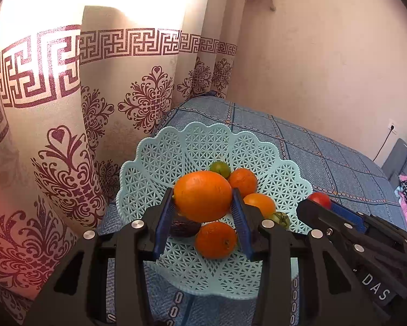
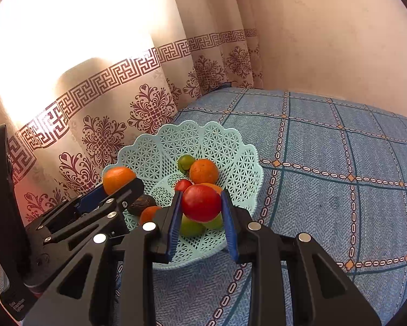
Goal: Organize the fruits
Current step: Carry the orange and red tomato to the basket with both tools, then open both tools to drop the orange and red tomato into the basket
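Left claw (image 1: 203,203) clamped on large round orange (image 1: 202,195); right claw (image 2: 202,203) clamped on glossy red tomato (image 2: 200,203).
Both poised over scalloped turquoise plastic lattice basket (image 1: 154,157), likely for sorting.

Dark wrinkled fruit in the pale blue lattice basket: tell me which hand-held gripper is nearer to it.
Left. The left hand-held gripper, gripping a large orange, hangs just above the dark wrinkled fruit; the right hand-held gripper, gripping a red tomato, is across the pale blue lattice basket.

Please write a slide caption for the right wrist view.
Right hand-held gripper holds a red tomato above the mint basket.
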`<state>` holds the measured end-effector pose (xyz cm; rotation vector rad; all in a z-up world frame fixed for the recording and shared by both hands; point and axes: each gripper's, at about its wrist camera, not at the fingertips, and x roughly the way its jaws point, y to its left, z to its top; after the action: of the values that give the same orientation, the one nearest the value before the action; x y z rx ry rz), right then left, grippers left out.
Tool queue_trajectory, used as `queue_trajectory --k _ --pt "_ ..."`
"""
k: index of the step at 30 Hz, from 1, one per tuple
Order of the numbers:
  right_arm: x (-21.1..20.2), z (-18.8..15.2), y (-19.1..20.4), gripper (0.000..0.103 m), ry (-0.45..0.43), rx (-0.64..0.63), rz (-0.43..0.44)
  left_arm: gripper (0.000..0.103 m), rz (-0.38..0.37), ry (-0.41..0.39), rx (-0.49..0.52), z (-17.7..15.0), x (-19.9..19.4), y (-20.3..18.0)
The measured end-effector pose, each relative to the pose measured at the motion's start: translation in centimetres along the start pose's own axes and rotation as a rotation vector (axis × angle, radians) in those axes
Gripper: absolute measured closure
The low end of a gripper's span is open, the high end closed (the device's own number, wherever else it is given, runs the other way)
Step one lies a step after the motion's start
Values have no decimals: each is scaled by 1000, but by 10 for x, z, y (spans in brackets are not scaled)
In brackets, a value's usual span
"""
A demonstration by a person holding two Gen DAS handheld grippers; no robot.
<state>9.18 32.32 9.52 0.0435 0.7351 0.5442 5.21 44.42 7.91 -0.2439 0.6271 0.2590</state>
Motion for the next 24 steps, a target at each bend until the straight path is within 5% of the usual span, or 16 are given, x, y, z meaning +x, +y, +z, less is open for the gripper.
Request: queue_trajectory --k 6,24 --pt "4 1 6 75 -20 -4 -15 60 44 -22 4 1 -3 3" --pt "14 -5 -2 75 4 -2 -32 60 15 -27 -13 2 -4 4"
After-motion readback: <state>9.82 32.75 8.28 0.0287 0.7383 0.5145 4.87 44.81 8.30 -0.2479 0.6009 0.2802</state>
